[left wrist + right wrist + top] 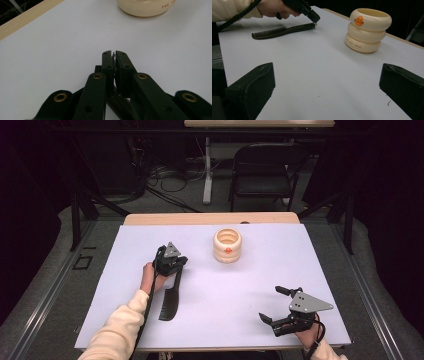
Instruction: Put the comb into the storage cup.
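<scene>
A black comb [170, 300] lies flat on the white table cover [125, 285], teeth end toward the person. My left gripper [179, 267] is shut on the tip of its handle. In the left gripper view the jaws [114, 53] stand pressed together, with the dark handle [119, 103] running beneath them. The right gripper view shows the comb [279, 32] with the left gripper [315, 20] at its handle end. A cream ribbed cup [227, 245] with an orange mark stands upright beyond it. My right gripper [270, 304] is open near the front right, nothing between its jaws [327, 67].
The cream cup [368, 30] stands just right of the left gripper, its base [147, 7] close ahead in that gripper's view. A wooden table edge [210, 218] runs along the back. A black chair [262, 170] and cables are on the floor beyond.
</scene>
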